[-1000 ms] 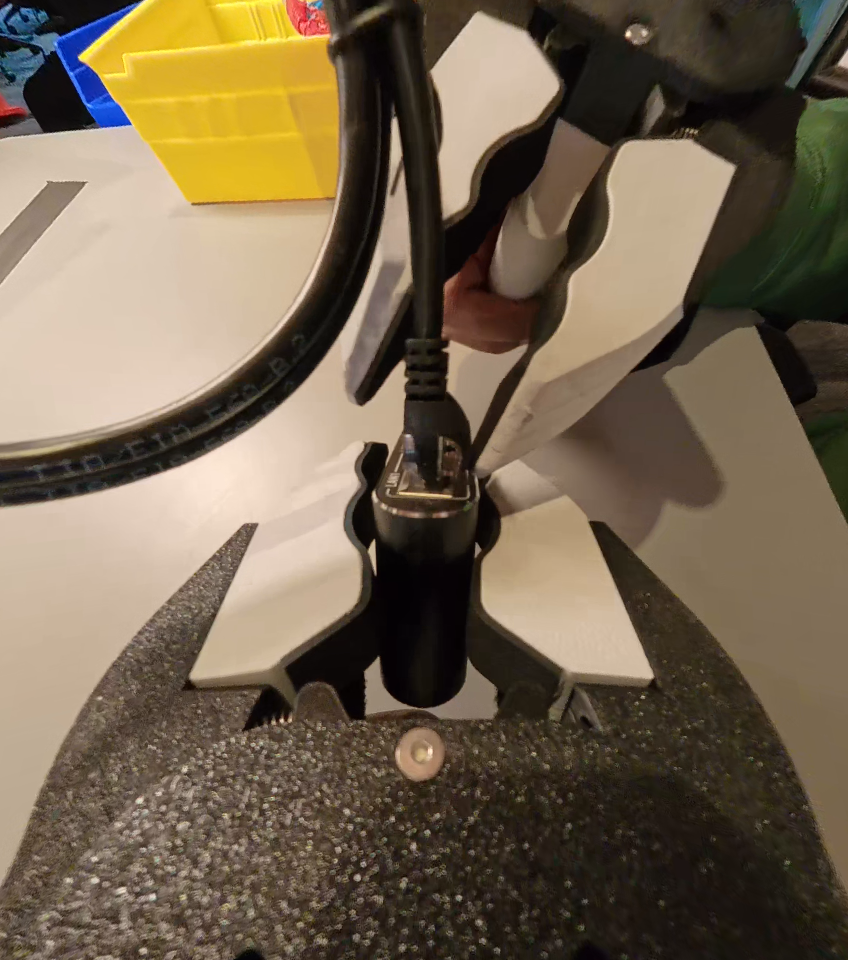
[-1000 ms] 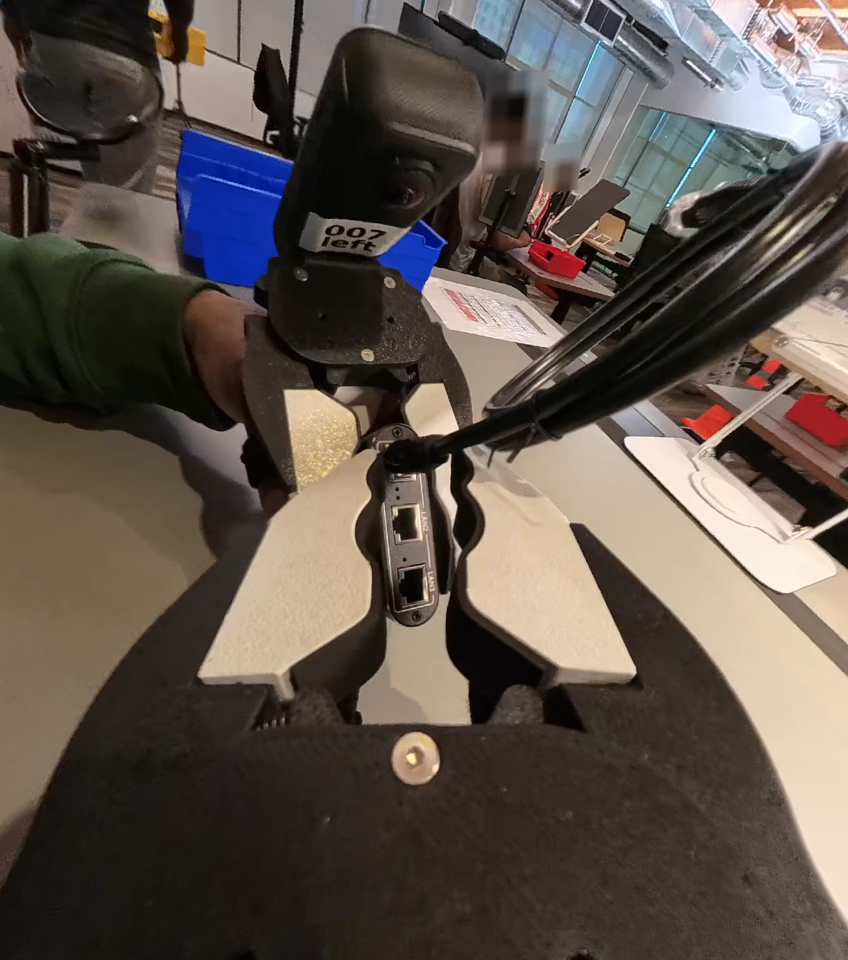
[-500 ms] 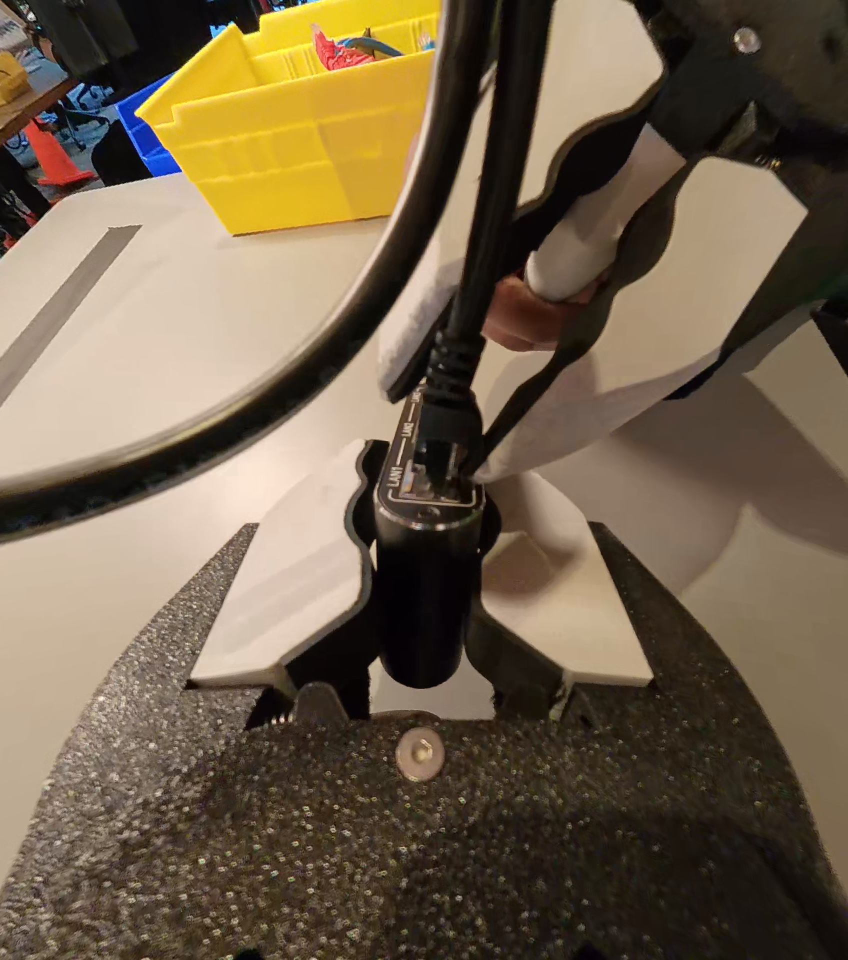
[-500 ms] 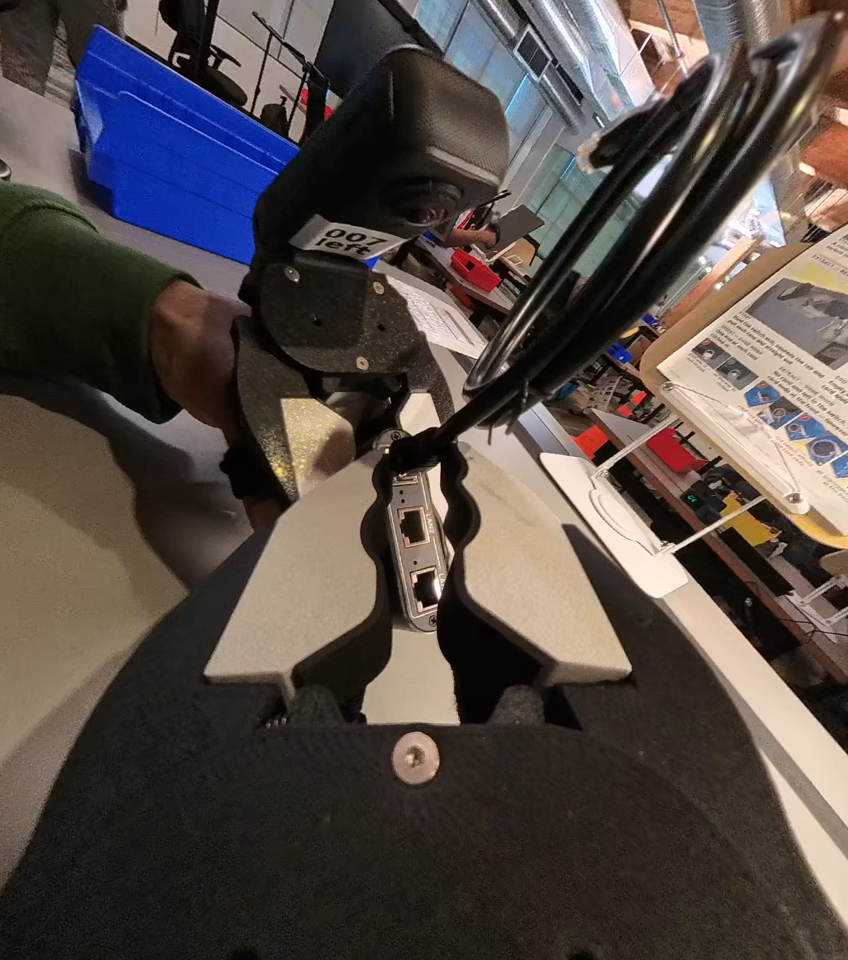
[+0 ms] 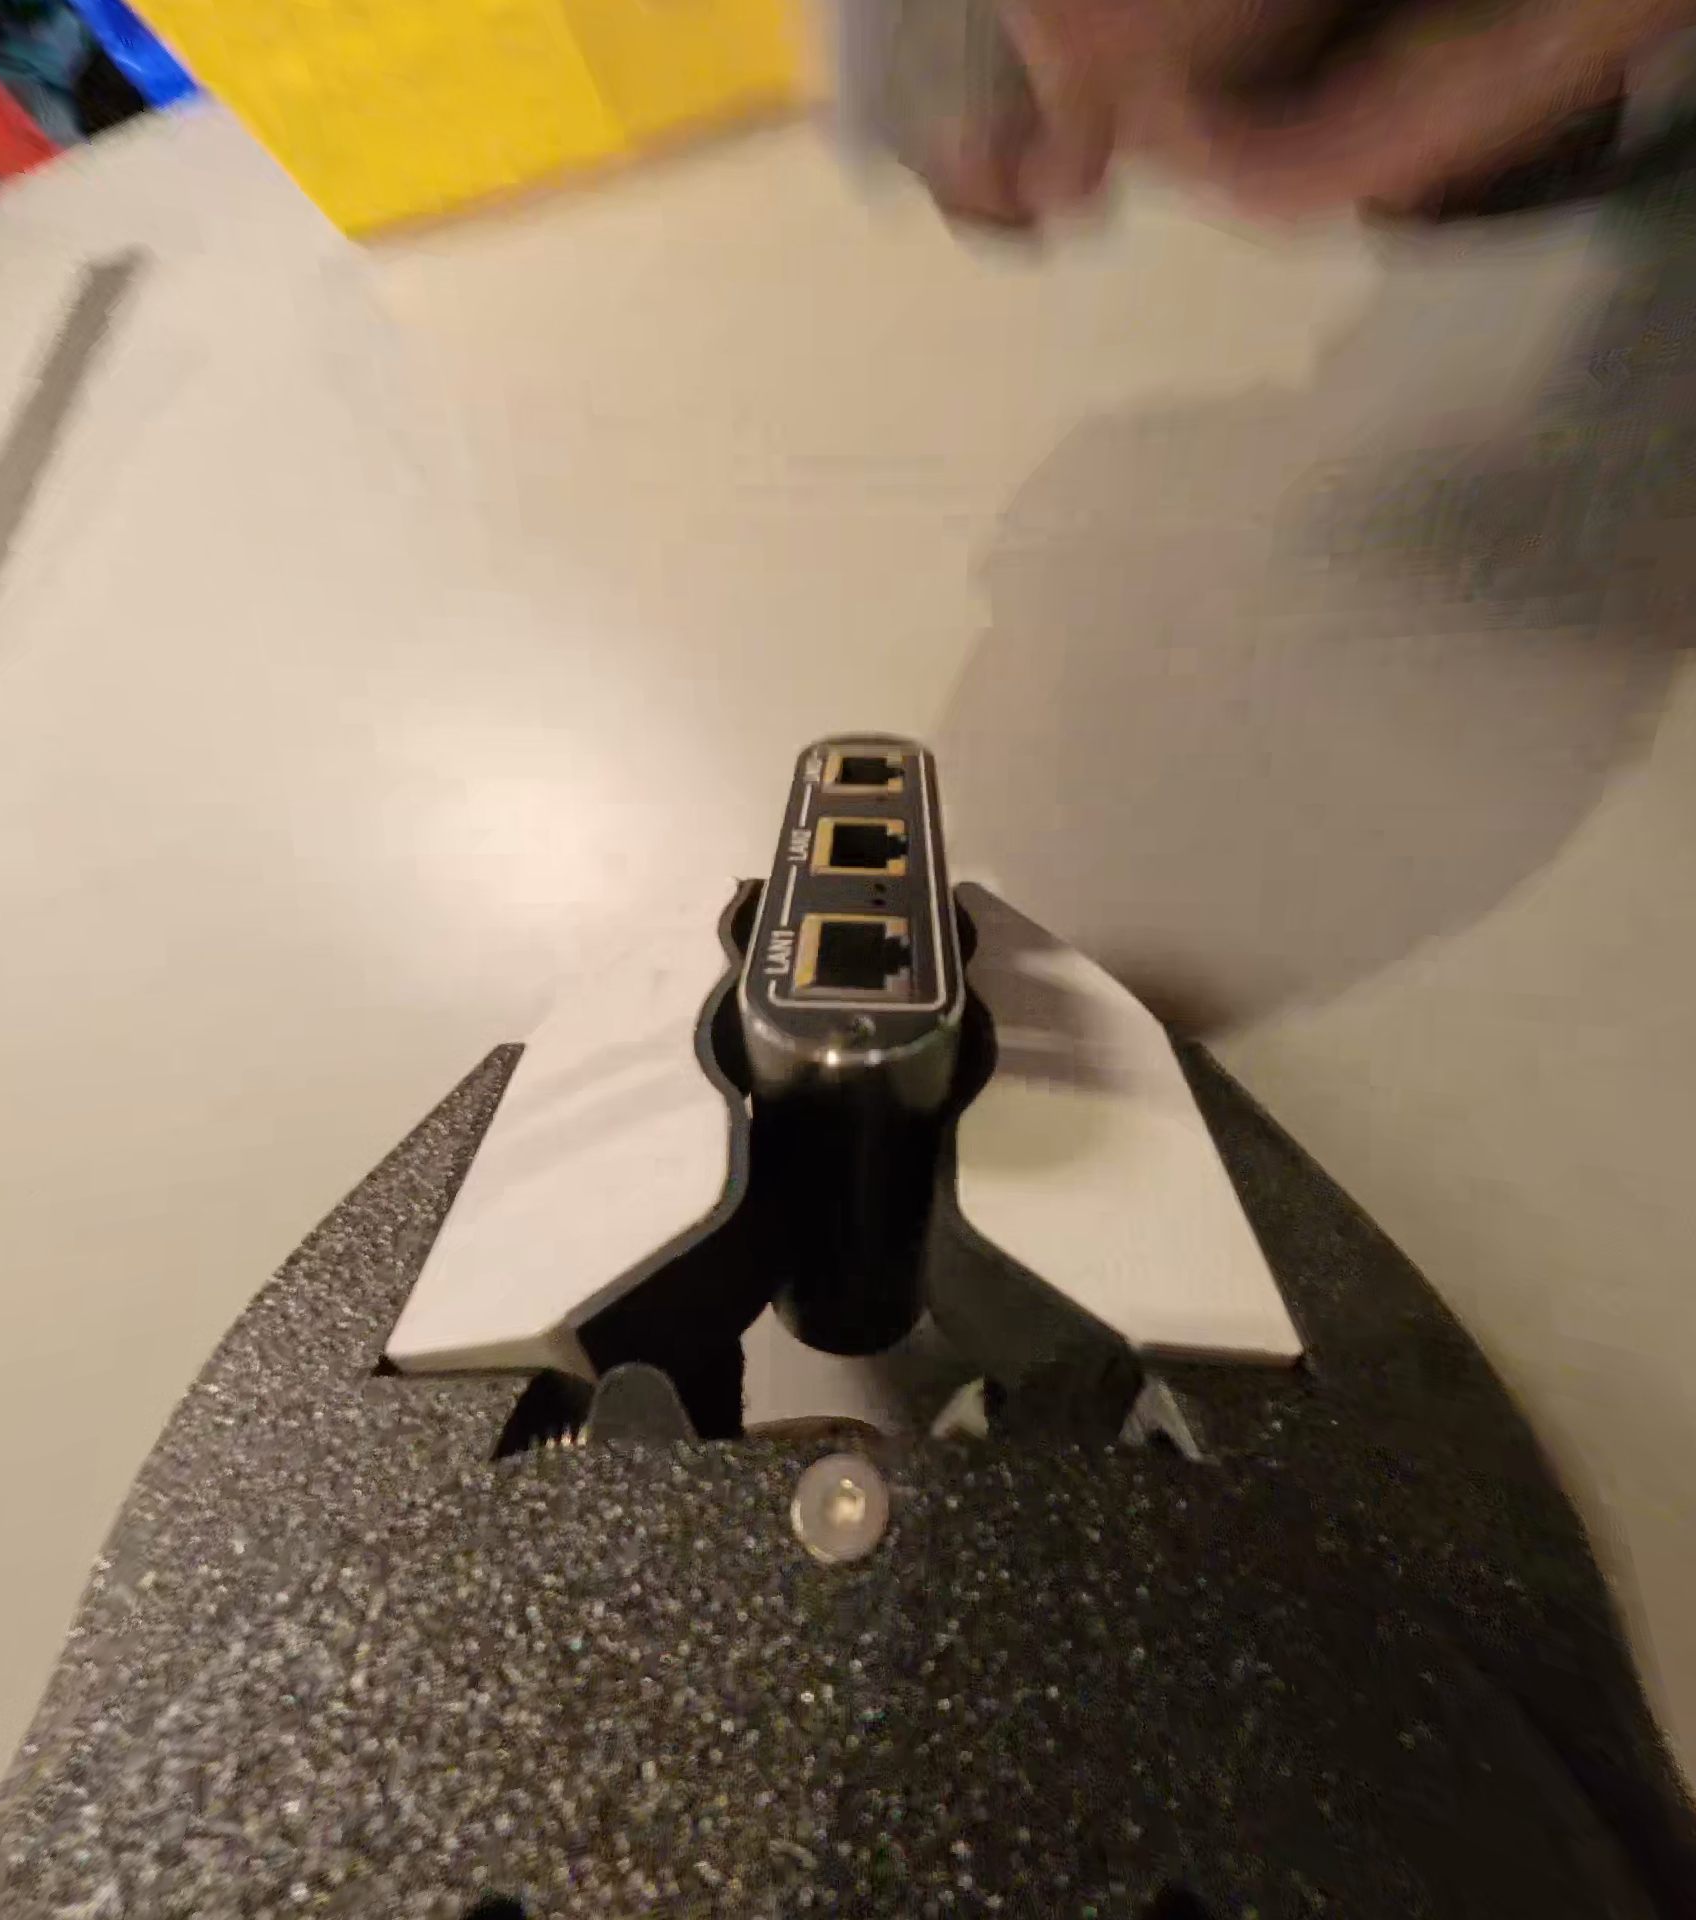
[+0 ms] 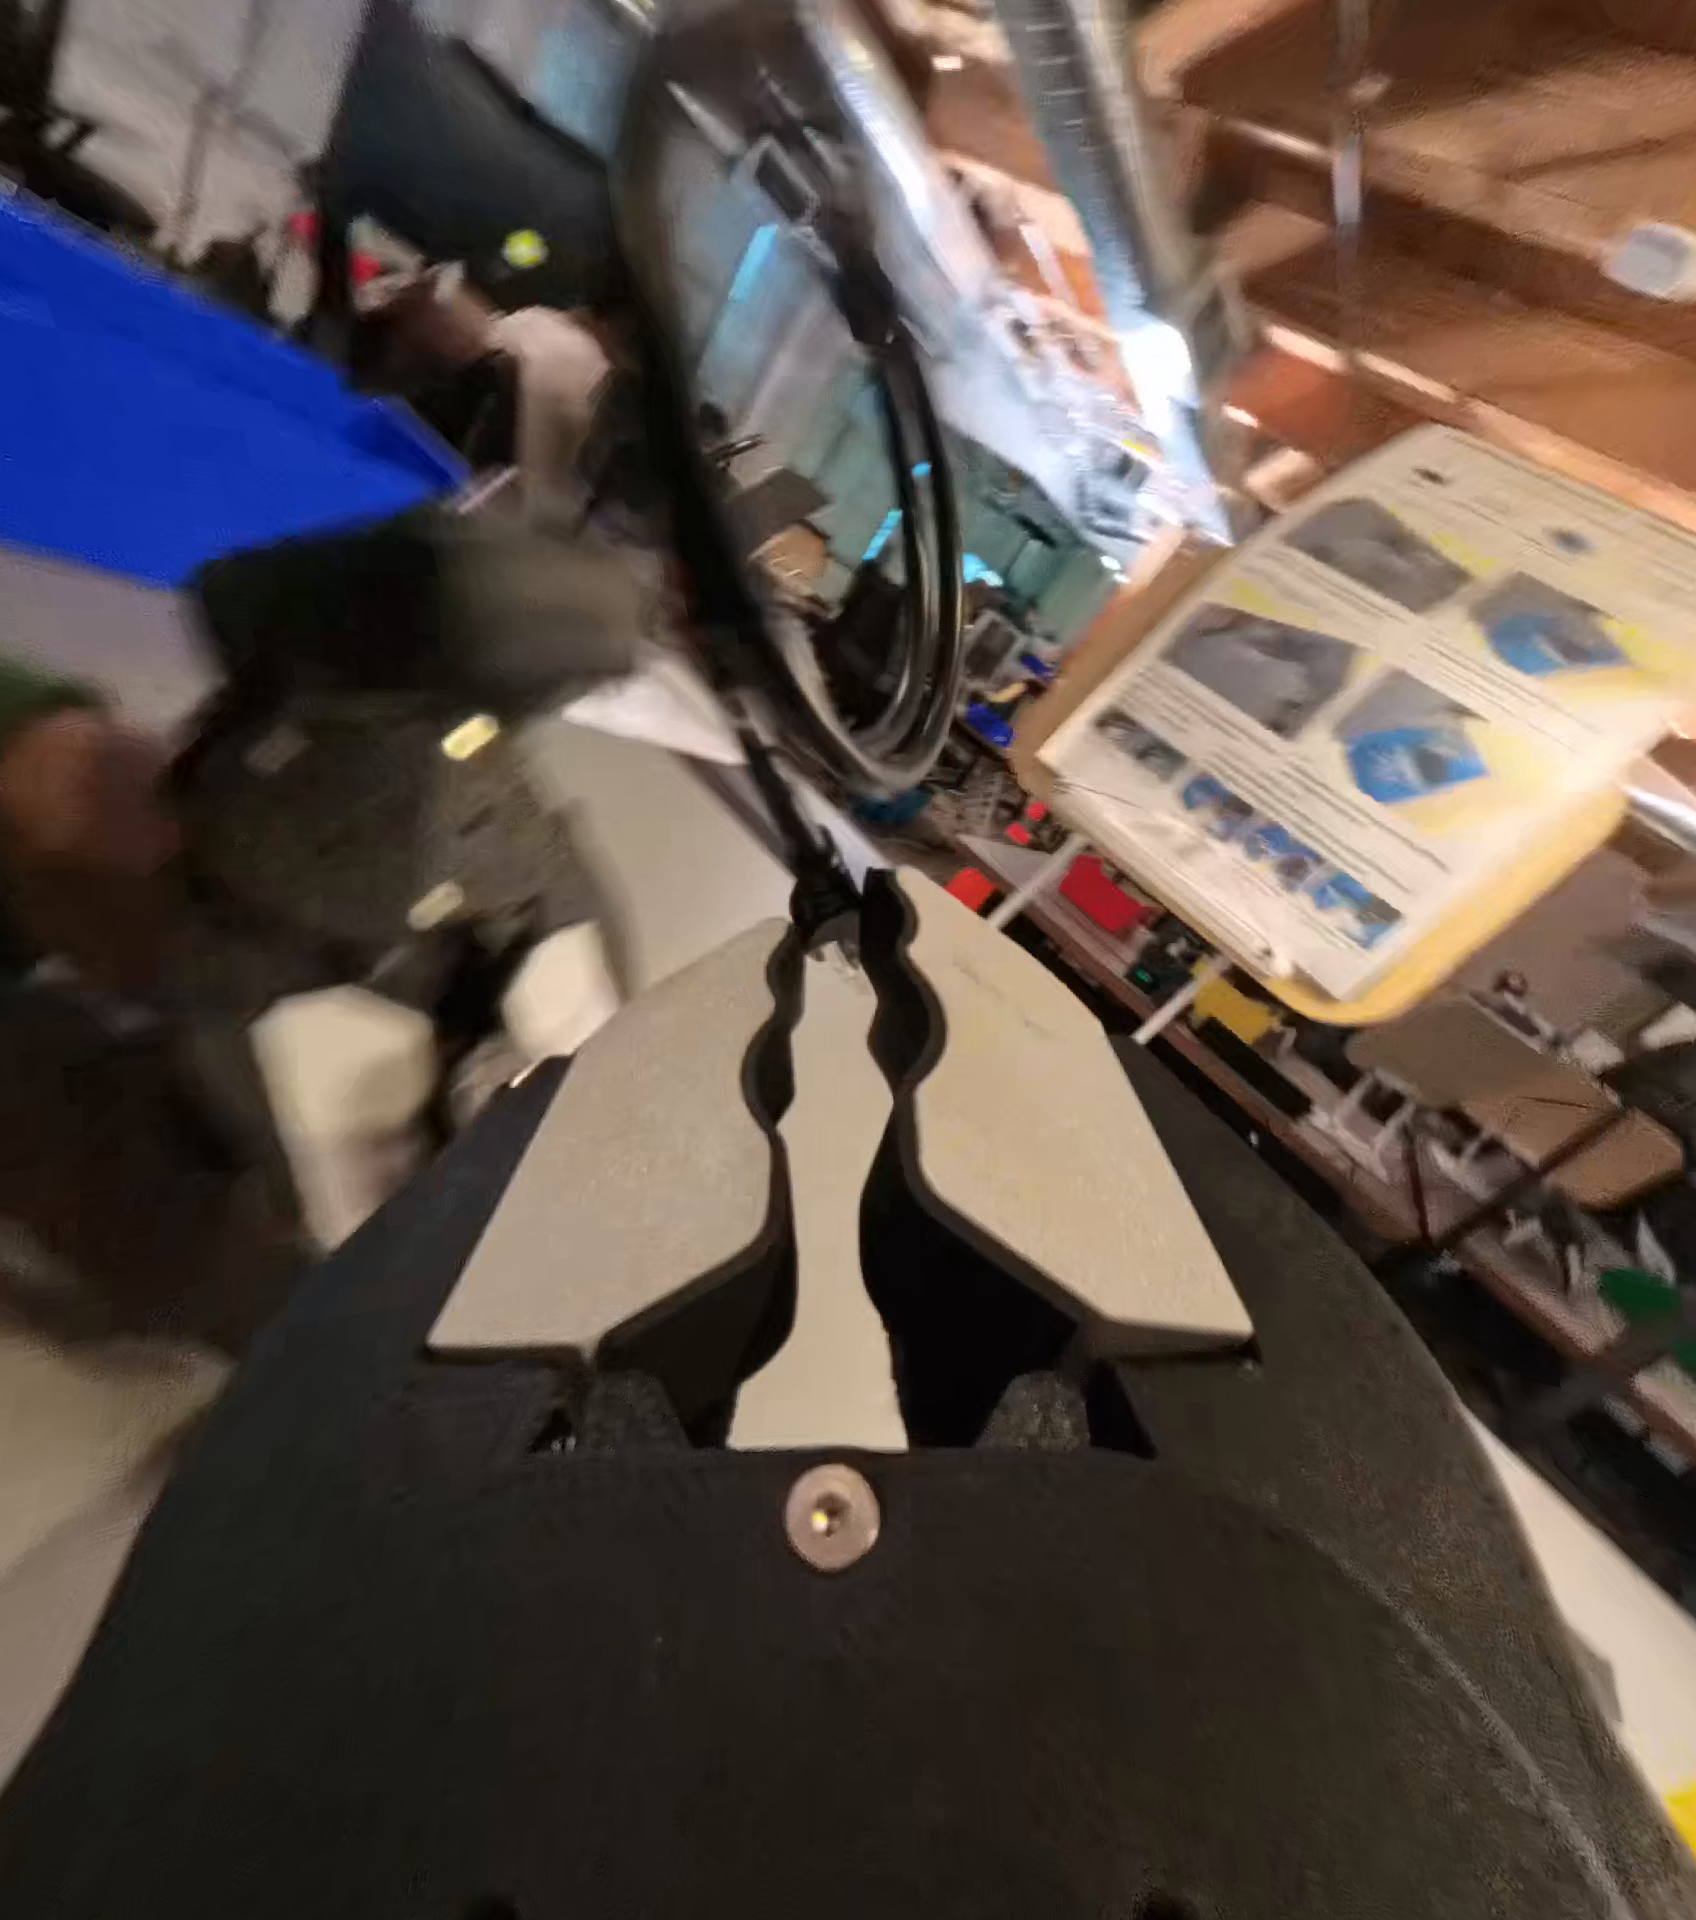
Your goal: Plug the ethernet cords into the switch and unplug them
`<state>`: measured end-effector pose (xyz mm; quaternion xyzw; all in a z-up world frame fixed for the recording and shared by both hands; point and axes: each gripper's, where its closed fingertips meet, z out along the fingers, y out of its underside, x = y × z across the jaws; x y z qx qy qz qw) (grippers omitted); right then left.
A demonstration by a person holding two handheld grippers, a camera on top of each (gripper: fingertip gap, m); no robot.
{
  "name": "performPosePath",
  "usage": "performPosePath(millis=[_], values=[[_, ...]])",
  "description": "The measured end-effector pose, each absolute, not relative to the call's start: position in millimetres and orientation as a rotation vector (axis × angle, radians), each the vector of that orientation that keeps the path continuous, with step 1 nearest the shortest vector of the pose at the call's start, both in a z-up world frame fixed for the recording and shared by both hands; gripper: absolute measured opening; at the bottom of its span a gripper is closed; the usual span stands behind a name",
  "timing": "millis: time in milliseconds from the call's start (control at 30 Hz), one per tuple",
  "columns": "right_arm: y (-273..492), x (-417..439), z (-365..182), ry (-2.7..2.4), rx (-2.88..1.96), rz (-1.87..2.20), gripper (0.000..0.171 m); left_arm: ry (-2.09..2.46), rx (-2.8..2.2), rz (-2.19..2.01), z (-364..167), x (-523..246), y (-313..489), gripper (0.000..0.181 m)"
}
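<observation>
Left wrist view: the left gripper has its fingers closed on the black switch, held above the pale surface with its port face up. All three ports show empty. A yellow bin sits at the far edge, and the right gripper is a blur at top right.

Right wrist view: the right gripper has its fingers nearly closed, pinching the plug of the black cord at their tips. The cord loops upward, clear of the switch. A blue bin and the blurred left gripper lie to the left.
</observation>
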<state>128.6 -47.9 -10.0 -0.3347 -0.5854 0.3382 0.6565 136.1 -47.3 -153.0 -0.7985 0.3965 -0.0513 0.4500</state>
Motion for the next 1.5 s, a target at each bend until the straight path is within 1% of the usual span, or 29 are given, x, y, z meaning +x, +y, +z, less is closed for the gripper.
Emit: performPosePath(millis=[33,133,267,533,700,733,900,1033,1100,1133,1200,1267,1300,1500], values=[[-40,133,-4,-1.314,-0.781,0.817,0.013,0.996,-1.955,-0.134,-156,142,-47,0.033],[-38,138,-18,-1.395,-0.791,0.832,0.012,0.851,-1.950,-0.257,-140,148,-37,0.030],[-30,136,-28,-1.429,-0.848,0.805,0.012,0.877,-1.970,-0.197,-144,136,-42,0.030],[12,155,-17,-1.318,-0.982,0.719,0.012,0.940,-2.010,-0.113,-147,119,-55,0.029],[52,201,7,-1.175,-1.063,0.629,0.010,0.948,-2.006,-0.067,-146,119,-53,0.029],[61,215,11,-1.158,-1.069,0.591,0.000,0.945,-2.007,-0.059,-146,118,-52,0.029],[97,291,36,-1.091,-1.094,0.492,0.000,0.917,-2.009,-0.056,-146,115,-50,0.029],[126,321,7,-1.128,-1.271,0.514,0.000,0.906,-2.011,-0.052,-145,114,-49,0.029],[111,320,-17,-1.213,-1.339,0.627,0.000,0.903,-2.011,-0.045,-145,114,-48,0.029],[102,318,-31,-1.266,-1.366,0.646,0.001,0.899,-2.012,-0.043,-145,114,-48,0.029],[85,314,-63,-1.394,-1.410,0.608,0.010,0.893,-2.010,-0.040,-145,114,-47,0.029],[71,308,-88,-1.530,-1.433,0.554,0.025,0.886,-2.006,-0.044,-145,114,-46,0.029],[63,303,-98,-1.610,-1.426,0.552,0.028,0.883,-2.006,-0.047,-145,114,-46,0.029],[38,277,-137,-1.991,-1.440,0.600,0.054,0.897,-2.008,-0.032,-145,114,-47,0.029]])
